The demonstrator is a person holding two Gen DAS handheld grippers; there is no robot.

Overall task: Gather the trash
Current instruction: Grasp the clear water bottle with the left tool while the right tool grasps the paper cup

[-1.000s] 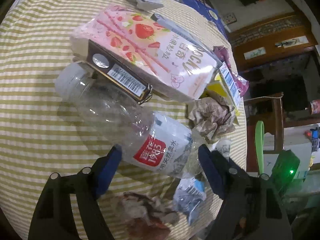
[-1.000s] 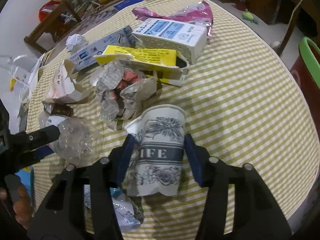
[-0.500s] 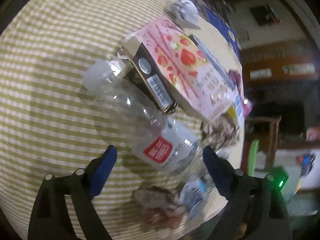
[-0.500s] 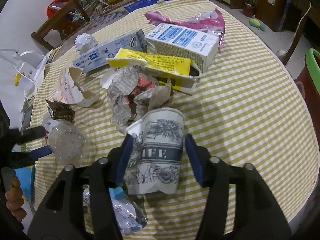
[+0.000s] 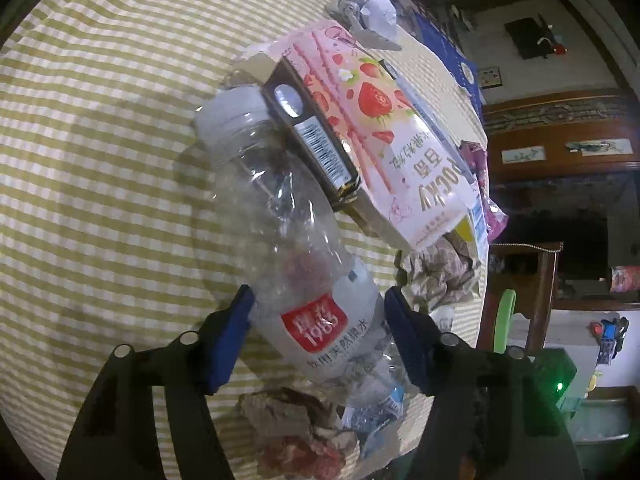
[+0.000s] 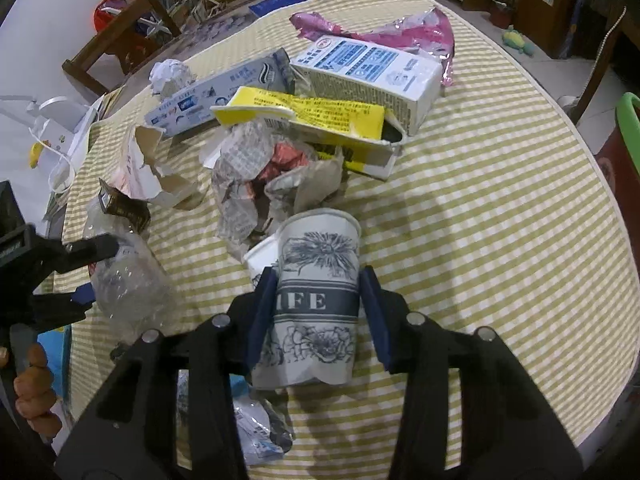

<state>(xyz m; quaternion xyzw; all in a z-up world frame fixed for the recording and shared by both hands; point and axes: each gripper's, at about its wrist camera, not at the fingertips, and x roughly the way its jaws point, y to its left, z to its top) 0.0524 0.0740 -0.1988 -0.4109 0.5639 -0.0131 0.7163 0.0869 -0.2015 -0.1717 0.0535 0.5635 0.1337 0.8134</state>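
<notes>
My left gripper [image 5: 318,316] is shut on a crumpled clear plastic bottle [image 5: 288,248] with a red and white label, gripping it at the label end. The bottle's white cap end rests against a pink strawberry snack box [image 5: 372,128]. My right gripper [image 6: 316,304] is shut on a paper cup [image 6: 318,300] printed with flowers, held above the checked tablecloth [image 6: 500,220]. The bottle [image 6: 132,280] and the left gripper [image 6: 72,272] also show at the left of the right wrist view.
A trash pile lies on the round table: crumpled newspaper [image 6: 256,168], a yellow box [image 6: 320,120], a white and blue carton [image 6: 368,68], a toothpaste box [image 6: 216,92], a pink foil wrapper [image 6: 380,28]. A green-rimmed bin [image 6: 628,128] stands beyond the table's right edge. Wrappers [image 5: 304,432] lie below the bottle.
My left gripper has closed on the bottle, which was loose between open fingers before, and the bottle has turned more upright in view. The right gripper keeps holding the cup.
</notes>
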